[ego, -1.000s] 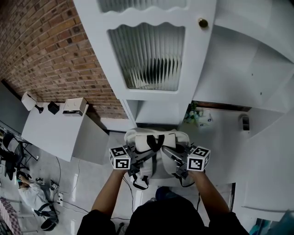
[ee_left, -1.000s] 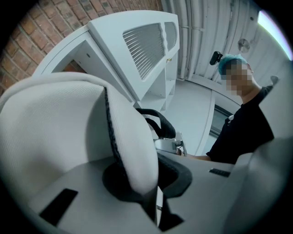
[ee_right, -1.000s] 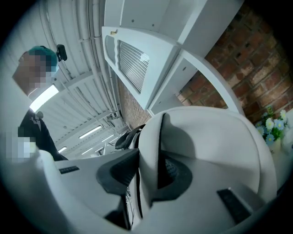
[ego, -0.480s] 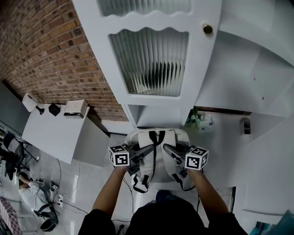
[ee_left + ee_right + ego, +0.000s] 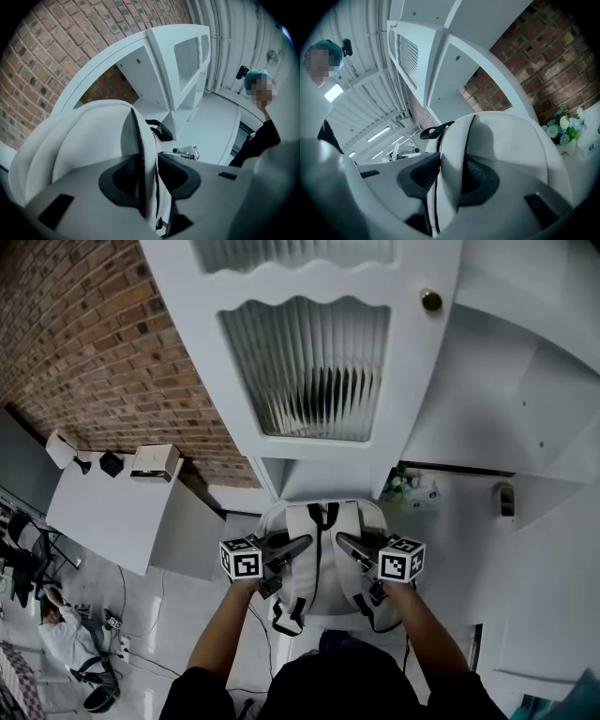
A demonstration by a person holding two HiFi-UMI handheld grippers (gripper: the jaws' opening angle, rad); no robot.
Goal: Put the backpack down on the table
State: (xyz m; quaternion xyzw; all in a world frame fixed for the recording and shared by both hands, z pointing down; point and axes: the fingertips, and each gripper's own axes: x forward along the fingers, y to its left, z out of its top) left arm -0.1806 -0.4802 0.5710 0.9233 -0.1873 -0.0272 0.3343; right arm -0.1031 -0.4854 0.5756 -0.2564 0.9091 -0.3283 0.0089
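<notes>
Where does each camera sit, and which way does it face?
Head view: on the person's head, facing steeply down on the white backpack before a cabinet; both forearms, the left gripper and right gripper show.
Left gripper view: rides the left gripper, looks along its jaws, just opening, a shoulder strap between them; the person's dark torso shows at right.
Right gripper view: rides the right gripper; its jaws, also just opening, have the other strap between them; torso at left.
Shared: all see the backpack; both gripper views see the cabinet.

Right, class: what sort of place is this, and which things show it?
Probably an indoor studio or workshop staged as a room: a brick wall, a white cabinet with a ribbed-glass door, and cables on the floor.
</notes>
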